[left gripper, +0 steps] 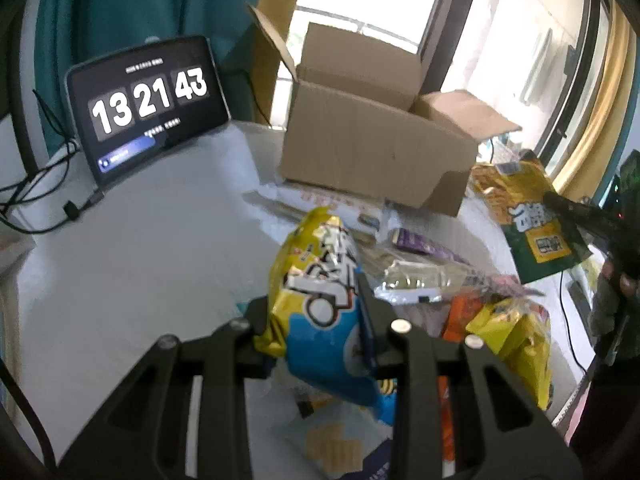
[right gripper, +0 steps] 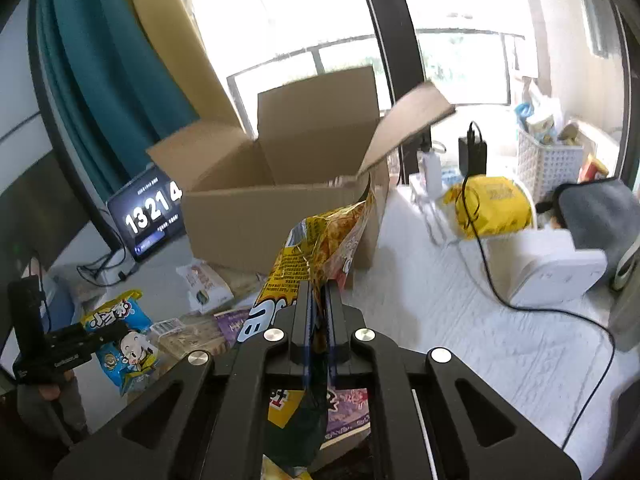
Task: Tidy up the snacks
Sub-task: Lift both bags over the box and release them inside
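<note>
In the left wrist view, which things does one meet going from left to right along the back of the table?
Tablet clock → open cardboard box → green and yellow snack bag, held up by the right tool.

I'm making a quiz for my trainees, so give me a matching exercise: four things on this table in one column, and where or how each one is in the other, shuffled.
Things:
1. yellow and blue snack bag
2. green and yellow snack bag
3. cardboard box
4. tablet clock

States:
A. flaps open, on the table
B. pinched in the right claw
C. propped up, cable plugged in
D. pinched in the left claw

Pairs: 1-D, 2-B, 3-A, 4-C
</note>
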A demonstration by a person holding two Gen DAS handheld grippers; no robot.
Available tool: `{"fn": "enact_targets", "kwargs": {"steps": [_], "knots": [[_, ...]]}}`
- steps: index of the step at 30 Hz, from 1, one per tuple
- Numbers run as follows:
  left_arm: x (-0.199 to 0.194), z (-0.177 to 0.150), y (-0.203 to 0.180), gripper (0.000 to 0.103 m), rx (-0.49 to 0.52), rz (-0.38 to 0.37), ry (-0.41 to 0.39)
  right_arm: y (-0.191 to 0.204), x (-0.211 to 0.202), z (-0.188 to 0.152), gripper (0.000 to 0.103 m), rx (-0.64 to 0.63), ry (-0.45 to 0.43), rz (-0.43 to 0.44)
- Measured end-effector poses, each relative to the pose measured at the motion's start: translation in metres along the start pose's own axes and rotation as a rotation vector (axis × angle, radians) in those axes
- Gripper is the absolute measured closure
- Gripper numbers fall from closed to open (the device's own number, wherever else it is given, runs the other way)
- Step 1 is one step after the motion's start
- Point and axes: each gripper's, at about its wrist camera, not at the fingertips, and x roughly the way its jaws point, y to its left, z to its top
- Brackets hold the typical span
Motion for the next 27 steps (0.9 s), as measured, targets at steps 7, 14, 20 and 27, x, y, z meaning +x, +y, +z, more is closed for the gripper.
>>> {"fn": "enact_targets", "kwargs": {"steps": [7,14,20,27], "knots": [[-0.014,0.016,0.008,0.07,-0.009,0.036,-0.057,0.0,-0.008,0.009,0.096,-0.01,-0.028,0.002],[-0.031,0.038,0.008,0.07,0.023,0.06,-0.134,0.003,-0.01,0.015,0.096,-0.022,-0.045,0.014],[-0.034,0.056,-0.001,0.07,0.061,0.056,-0.177,0.009,-0.012,0.027,0.096,-0.044,-0.07,0.03],[-0.033,0.08,-0.015,0.07,0.097,0.038,-0.229,0.017,-0.014,0.042,0.096,-0.068,-0.101,0.049]]}}
